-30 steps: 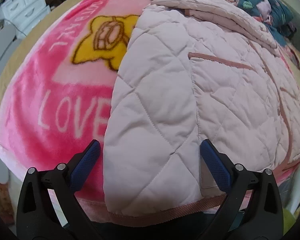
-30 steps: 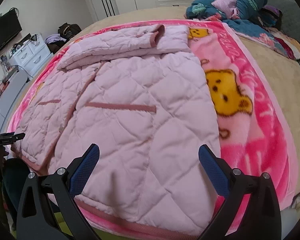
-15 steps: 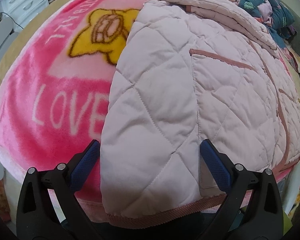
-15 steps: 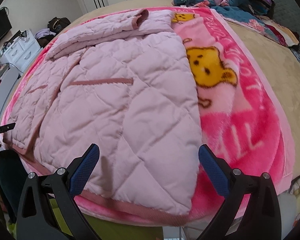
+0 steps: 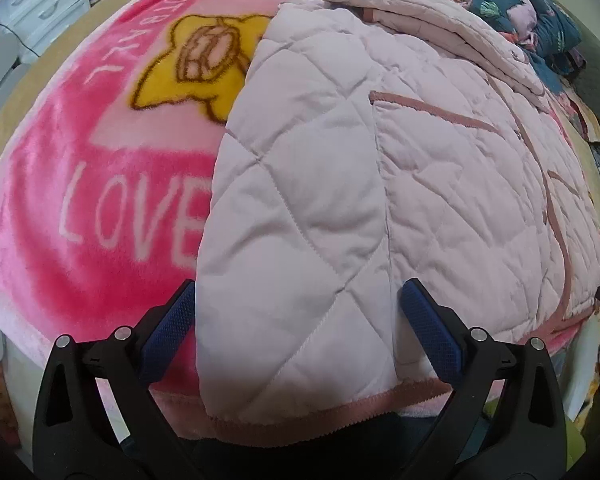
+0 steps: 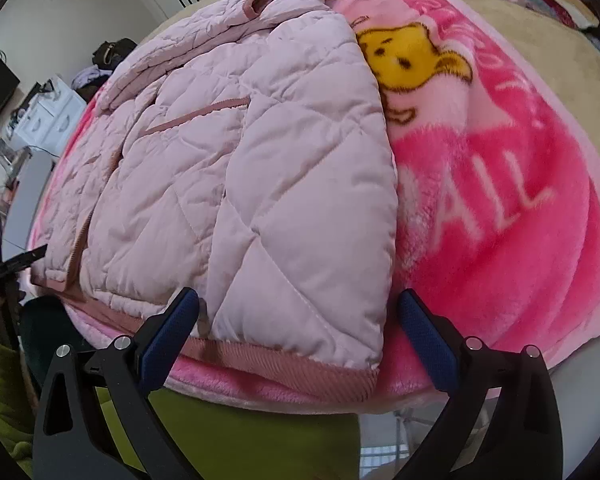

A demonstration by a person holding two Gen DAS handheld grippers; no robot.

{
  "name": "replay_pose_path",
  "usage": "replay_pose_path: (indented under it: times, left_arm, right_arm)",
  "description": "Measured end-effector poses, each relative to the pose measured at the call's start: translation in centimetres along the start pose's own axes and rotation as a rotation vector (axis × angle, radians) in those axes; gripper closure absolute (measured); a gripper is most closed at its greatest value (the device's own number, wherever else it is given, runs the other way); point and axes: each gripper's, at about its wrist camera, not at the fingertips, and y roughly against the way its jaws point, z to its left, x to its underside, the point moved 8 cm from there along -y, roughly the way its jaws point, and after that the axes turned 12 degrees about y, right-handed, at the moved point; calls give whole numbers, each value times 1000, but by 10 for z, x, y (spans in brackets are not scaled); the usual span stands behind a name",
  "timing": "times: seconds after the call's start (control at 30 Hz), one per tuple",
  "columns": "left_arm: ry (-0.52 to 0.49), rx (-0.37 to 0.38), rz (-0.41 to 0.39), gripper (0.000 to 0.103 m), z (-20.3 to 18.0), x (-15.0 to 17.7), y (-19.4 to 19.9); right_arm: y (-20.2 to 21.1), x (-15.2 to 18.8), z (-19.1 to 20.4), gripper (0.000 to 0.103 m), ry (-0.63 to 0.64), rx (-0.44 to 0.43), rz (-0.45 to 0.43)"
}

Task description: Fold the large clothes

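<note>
A pale pink quilted jacket (image 5: 380, 184) lies flat on a bright pink blanket (image 5: 80, 208), its sleeves folded across the top. Its ribbed hem (image 5: 320, 416) hangs at the near edge. My left gripper (image 5: 296, 332) is open, its jaws either side of the jacket's lower left corner, close above it. In the right wrist view the same jacket (image 6: 240, 184) shows with its hem (image 6: 284, 372) at the blanket's edge (image 6: 480, 216). My right gripper (image 6: 296, 332) is open and straddles the lower right corner. Neither holds anything.
A heap of dark patterned clothes (image 5: 532, 28) lies at the far end of the bed. White drawers (image 6: 48, 120) and a bag stand by the wall. The left gripper's tip (image 6: 12, 264) shows at the left edge of the right wrist view.
Both grippers have moved down and closer to the jacket's hem corners. The right one swung in over the lower right corner. Both stayed open.
</note>
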Motion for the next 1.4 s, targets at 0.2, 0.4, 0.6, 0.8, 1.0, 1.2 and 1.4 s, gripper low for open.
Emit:
replay_pose_path:
  times: [0.2, 0.4, 0.6, 0.8, 1.0, 1.2, 1.4]
  left_arm:
    - [7, 25, 26, 9, 3, 6, 1]
    - [33, 59, 58, 9, 7, 9, -1]
    - [65, 96, 90, 9, 11, 8, -4]
    - [5, 91, 94, 14, 4, 11, -4]
    - [-74, 77, 60, 45, -16, 15, 3]
    - [-114, 92, -26, 82, -35, 8, 19]
    - [-84, 181, -118, 88, -45, -13, 50]
  right_arm:
    - [1, 5, 0, 20, -49, -108, -30]
    - [14, -5, 11, 79, -48, -238, -102]
    - [44, -33, 20, 88, -20, -313, -237]
    - [62, -62, 22, 89, 17, -320, -325]
    - [61, -74, 26, 89, 41, -299, -350]
    - [61, -80, 24, 89, 42, -290, -367]
    - [64, -84, 23, 89, 38, -287, -392]
